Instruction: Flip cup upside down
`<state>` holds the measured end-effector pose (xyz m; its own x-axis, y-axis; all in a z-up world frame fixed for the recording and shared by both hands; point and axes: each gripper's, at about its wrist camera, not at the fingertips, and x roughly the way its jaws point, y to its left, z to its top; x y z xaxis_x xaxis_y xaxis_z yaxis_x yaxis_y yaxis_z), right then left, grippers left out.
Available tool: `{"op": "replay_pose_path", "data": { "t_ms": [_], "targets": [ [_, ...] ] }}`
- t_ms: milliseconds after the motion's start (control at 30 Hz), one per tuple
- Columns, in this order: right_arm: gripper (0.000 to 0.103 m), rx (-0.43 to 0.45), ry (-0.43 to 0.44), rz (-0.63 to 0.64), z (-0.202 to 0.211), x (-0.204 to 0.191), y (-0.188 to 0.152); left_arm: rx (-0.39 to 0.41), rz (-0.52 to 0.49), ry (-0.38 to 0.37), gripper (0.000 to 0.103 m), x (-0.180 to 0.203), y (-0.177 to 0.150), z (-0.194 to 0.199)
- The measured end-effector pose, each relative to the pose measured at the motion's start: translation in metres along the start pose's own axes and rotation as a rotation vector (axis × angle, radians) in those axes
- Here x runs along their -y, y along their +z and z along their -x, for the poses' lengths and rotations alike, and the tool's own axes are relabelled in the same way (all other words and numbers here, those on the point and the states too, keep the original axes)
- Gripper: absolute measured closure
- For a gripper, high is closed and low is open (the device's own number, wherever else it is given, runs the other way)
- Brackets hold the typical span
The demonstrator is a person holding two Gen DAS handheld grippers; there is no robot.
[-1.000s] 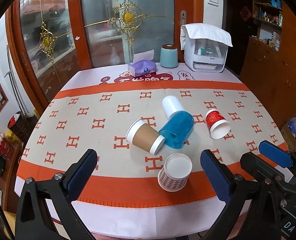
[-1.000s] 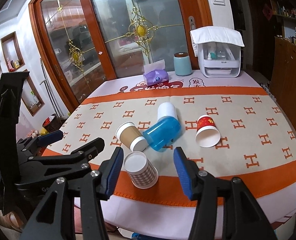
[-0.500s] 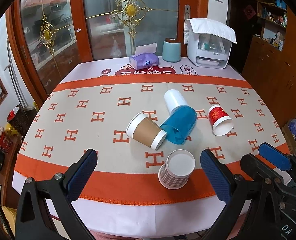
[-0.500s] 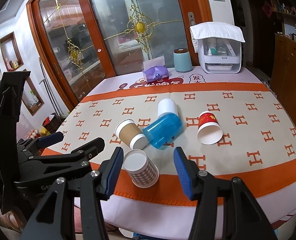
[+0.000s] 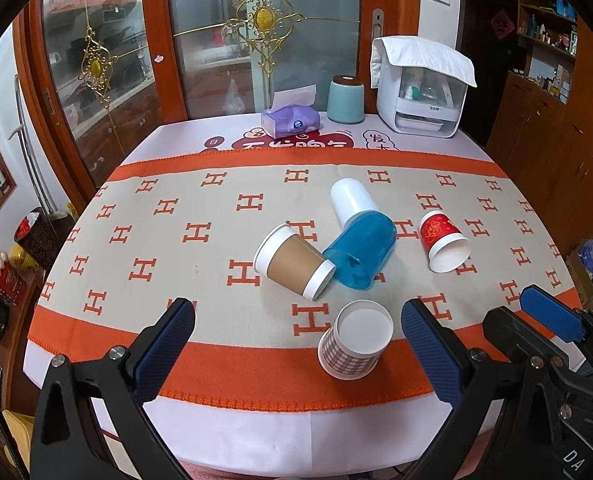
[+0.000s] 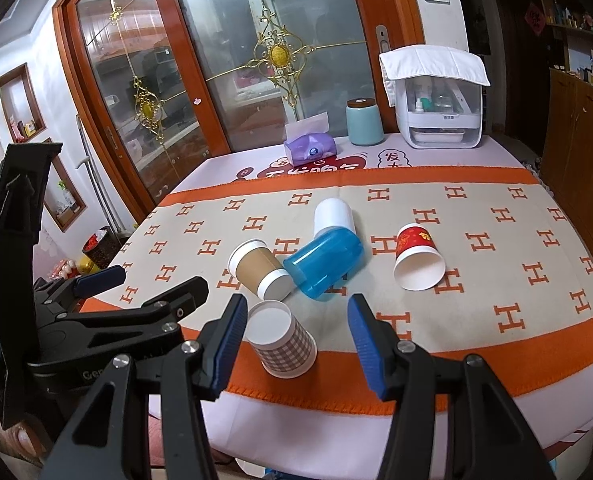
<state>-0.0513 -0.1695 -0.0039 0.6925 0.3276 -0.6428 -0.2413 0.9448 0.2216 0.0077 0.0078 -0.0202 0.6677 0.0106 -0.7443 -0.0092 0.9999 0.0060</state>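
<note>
Since a second ago you've drawn both tongs back a little, so the cups sit lower in view; your left tongs [image 5: 294, 344] and right tongs [image 6: 294, 342] gape apart, empty; the checked cup [image 5: 354, 340] [image 6: 282, 340] stands upside down on the bench [image 5: 216, 340], at 12 o'clock between them.

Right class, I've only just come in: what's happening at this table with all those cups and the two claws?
A person holds a claw in each hand above a table. The left claw and right claw are both open and hold nothing. The checked cup stands with its white flat end up, nearest the claws. The brown cup, blue cup and red cup lie on their sides.
</note>
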Motion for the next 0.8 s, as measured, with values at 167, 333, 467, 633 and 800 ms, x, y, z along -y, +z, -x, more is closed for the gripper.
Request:
{"op": "replay_pose_path", "data": {
  "t_ms": [167, 333, 467, 633, 800],
  "targets": [
    [0.05, 0.001, 0.001, -0.001, -0.0013, 0.001, 0.0014, -0.005, 0.001, 0.002, 0.001, -0.0006, 0.0, -0.0018],
    [0.05, -0.001, 0.002, -0.002, -0.0009, 0.0007, 0.0009, -0.004, -0.001, 0.005, 0.001, -0.0004, -0.0006, -0.0021],
    [0.05, 0.0, 0.003, -0.002, -0.0008, 0.0009, 0.0008, -0.003, 0.0, 0.004, 0.001, -0.0006, -0.0006, -0.0019],
    [0.05, -0.003, 0.005, -0.005, -0.0015, 0.0014, 0.001, -0.004, -0.001, 0.005, 0.001, -0.0004, -0.0005, -0.002],
    [0.05, -0.007, 0.005, -0.007, -0.0032, 0.0011, 0.0007, -0.01, -0.001, 0.008, 0.001, -0.001, -0.0029, -0.0042]
  ]
}}
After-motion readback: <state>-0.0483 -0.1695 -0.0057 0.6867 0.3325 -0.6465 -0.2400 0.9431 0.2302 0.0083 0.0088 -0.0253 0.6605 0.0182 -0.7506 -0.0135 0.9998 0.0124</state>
